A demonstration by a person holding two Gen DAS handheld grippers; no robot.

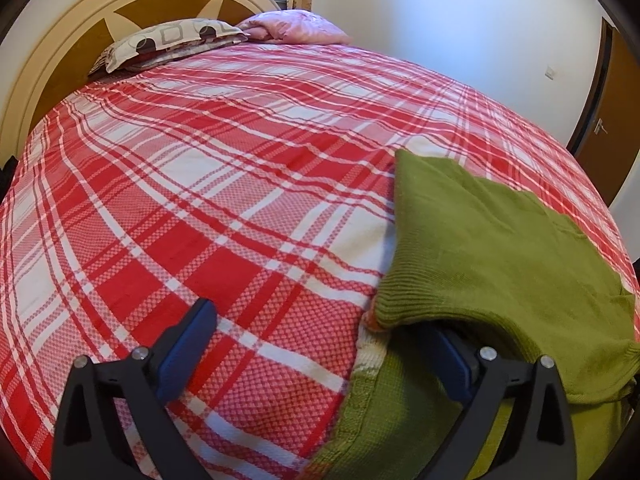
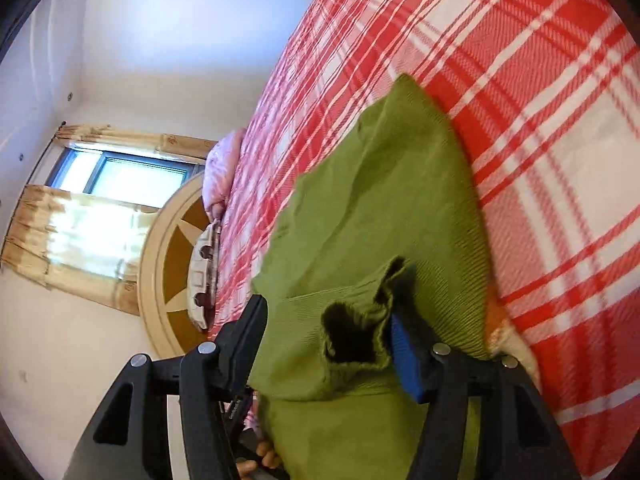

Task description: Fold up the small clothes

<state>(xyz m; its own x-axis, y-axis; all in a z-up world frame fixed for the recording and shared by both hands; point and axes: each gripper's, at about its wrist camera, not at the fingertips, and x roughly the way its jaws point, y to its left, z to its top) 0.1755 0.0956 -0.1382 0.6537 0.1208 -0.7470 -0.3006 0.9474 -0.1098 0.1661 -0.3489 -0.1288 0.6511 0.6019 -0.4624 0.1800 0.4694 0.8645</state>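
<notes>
A single olive-green ribbed knit sweater (image 1: 492, 240) lies on the near right part of the bed, on the red-and-white plaid woven bedspread (image 1: 208, 184), with its upper layer raised and turned over a lower green layer close under the cameras. The left tongs (image 1: 320, 344) stand wide open: one blue-padded finger (image 1: 188, 344) rests over bare plaid, while the other is tucked under the lifted ribbed hem, gripping nothing. The right tongs (image 2: 328, 340) also gape wide, their blue pad (image 2: 404, 360) beside a cuff-like opening in the knit; cloth bunches between the fingers without being pinched. The step in hand looks like carrying a fold across the garment, and doing it well probably means closing each pair of tongs on a firm ribbed edge rather than loose middle fabric, lifting both sides evenly, and laying the layer down flat so edges meet without bunching. By count: one sweater, two tongs, one patterned grey-and-white pillow (image 1: 168, 42), one folded pink quilt (image 1: 296, 28), one cream-and-brown wooden headboard (image 1: 80, 40), one brown door (image 1: 612, 120), and one curtained window (image 2: 120, 178).
</notes>
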